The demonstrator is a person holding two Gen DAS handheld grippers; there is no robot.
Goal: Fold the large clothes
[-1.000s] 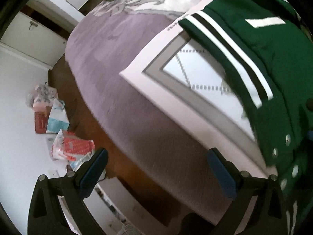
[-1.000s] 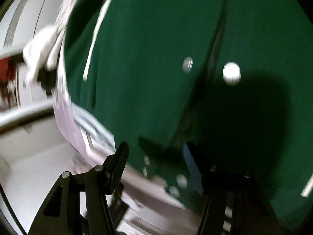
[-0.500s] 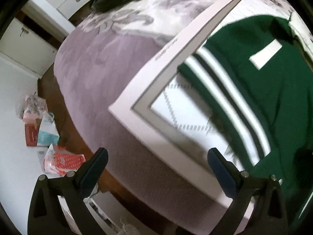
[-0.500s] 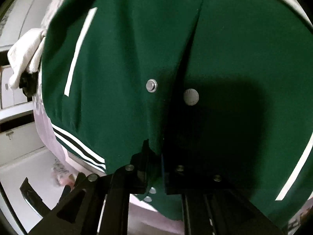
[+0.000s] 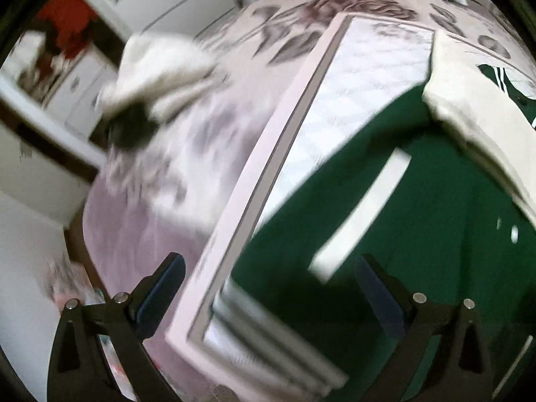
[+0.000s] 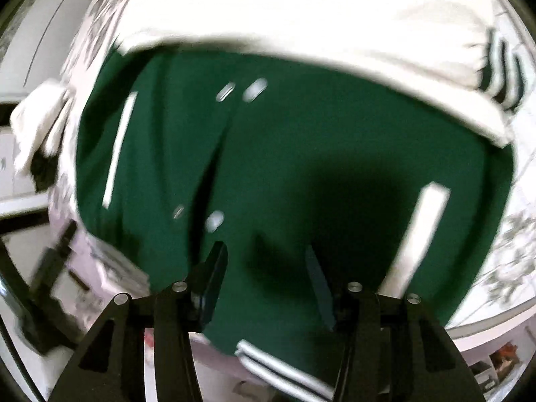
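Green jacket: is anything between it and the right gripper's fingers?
Nothing visible. The right gripper hangs just over the green jacket, its jaws opening with no cloth pinched between them. The jacket's cream sleeve lies folded across its far side, well away from the fingers.

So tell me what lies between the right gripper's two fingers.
In the right wrist view, only the green jacket shows below the right gripper, whose jaws are opening; the pads do not press on the fabric.
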